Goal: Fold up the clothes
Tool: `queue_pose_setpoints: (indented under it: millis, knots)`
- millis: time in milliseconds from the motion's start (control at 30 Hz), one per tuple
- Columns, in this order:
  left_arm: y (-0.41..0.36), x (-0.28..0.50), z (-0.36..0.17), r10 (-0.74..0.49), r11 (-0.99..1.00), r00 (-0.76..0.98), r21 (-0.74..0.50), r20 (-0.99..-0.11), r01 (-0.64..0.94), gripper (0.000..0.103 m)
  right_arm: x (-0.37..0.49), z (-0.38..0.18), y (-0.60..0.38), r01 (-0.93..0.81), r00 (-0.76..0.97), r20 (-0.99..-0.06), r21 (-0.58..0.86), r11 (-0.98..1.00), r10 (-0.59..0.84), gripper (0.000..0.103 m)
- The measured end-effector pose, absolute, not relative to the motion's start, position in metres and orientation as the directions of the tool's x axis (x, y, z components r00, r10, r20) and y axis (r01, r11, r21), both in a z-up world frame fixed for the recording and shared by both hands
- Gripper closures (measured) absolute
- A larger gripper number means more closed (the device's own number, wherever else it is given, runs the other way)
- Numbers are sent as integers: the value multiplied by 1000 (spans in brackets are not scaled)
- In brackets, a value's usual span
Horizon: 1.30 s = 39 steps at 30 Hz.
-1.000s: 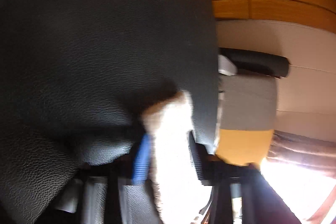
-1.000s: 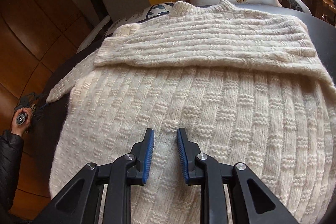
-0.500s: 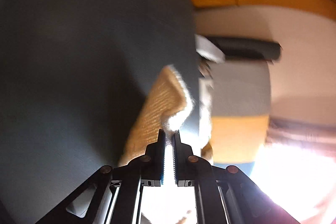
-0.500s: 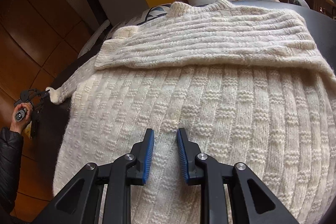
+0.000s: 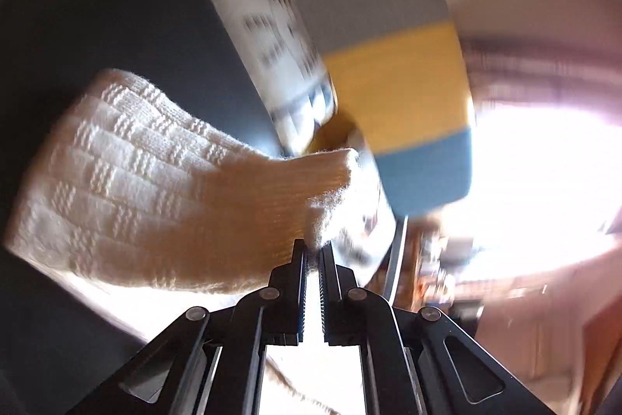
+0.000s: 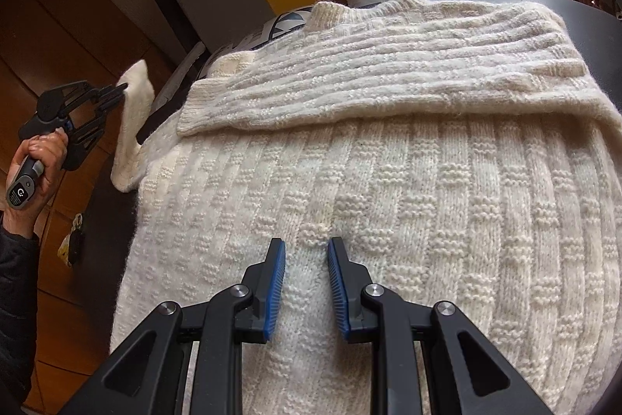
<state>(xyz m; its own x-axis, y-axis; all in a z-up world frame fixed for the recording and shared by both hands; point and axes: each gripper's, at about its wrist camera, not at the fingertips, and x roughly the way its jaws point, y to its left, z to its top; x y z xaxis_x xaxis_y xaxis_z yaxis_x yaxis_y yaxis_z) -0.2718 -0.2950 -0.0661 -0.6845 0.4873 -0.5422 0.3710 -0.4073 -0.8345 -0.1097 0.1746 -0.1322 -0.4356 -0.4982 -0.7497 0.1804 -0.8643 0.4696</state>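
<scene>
In the left wrist view the left gripper (image 5: 312,251) is clamped on the cuff of the cream sweater's sleeve (image 5: 163,189), lifted off the dark seat (image 5: 116,6), while in the right wrist view the right gripper (image 6: 306,251) hangs with fingers apart over the sweater (image 6: 388,181), spread flat.

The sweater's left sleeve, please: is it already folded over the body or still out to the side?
Still out: the left gripper holds the left sleeve lifted beside the sweater, not over it.
</scene>
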Motion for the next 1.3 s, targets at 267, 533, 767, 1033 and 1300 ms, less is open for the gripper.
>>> queue_pose_setpoints:
  millis: [267,533,767,1033,1300]
  knots:
    - [-185,-280,-89,598,-510,-508,-783,-620,355,96,-115,-124,179,166,-416,-719,542,-824,-556,79]
    - [-200,-228,-79,673,-430,-541,-862,-504,268,65,-173,-105,161,134,-384,-482,815,-564,-788,77]
    - [-274,-169,-97,654,-282,-637,-912,-409,296,57,-247,-136,112,-23,-392,-421,894,-448,-818,75]
    - [-331,-110,-136,611,-172,-689,-915,-390,366,57,-279,-162,82,-165,-448,-412,911,-379,-794,78]
    - [-331,-95,-159,620,6,-733,-933,-278,359,57,-294,-103,28,44,-399,-655,685,-727,-641,98]
